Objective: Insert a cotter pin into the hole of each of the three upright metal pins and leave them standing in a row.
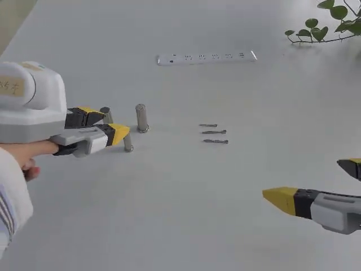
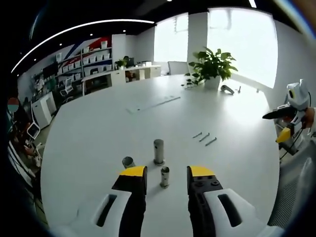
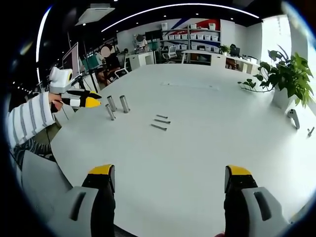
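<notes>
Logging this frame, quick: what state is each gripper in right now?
Left gripper: open, a metal pin between its tips, not gripped.
Right gripper: open, holding nothing.

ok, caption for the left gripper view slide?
Open left hand-held gripper faces the nearest upright metal pin, three cotter pins lying loose beyond on the white table.

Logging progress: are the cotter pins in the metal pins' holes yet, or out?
Out. All three cotter pins lie loose on the table, side by side, apart from the three upright metal pins.
</notes>
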`<state>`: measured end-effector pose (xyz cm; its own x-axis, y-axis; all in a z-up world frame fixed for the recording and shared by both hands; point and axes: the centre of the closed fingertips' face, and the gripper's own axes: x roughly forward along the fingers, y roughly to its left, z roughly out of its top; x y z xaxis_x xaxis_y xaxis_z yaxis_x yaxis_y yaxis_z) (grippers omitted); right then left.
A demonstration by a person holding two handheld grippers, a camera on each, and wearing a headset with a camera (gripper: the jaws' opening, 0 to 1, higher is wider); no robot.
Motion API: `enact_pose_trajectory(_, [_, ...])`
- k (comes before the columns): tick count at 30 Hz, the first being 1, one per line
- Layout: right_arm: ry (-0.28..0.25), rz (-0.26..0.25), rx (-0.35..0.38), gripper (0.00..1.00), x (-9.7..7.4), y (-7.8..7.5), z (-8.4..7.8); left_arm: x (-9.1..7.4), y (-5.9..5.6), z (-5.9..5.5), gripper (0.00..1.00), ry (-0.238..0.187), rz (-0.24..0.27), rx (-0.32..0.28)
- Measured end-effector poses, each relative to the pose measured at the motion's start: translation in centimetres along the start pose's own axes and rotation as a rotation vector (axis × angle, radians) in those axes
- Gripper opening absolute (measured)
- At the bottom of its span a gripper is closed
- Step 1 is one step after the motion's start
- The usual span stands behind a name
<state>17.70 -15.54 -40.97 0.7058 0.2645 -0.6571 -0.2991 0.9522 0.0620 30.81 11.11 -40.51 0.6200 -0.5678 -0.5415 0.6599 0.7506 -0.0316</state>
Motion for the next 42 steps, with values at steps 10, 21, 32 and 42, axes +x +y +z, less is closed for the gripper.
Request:
enact_pose_trajectory(10, [0.009,-0.015,0.010,0.91,-0.1,-0.5,-0.3,1.9,-0.1,-0.7,0.25,0.044,-0.031,0.037])
enact_pose_trajectory(21, [0.025,-0.017,0.014,0.91,0.3,-0.6,-0.7,3.1,0.1,-2.0,0.19,0.101,-0.046,0.083])
enact_pose_trajectory(32, [0.038,-0.015,0.007,0.91,0.5,-0.7,-0.8,3.8,-0.2,-2.6,0.12,0.133,-0.062,0.115])
enact_pose_trajectory(42, [0.041,-0.018,0.007,0.91,0.6,-0.6,-0.7,4.3,0.3,-3.1,0.06,0.142,-0.059,0.086])
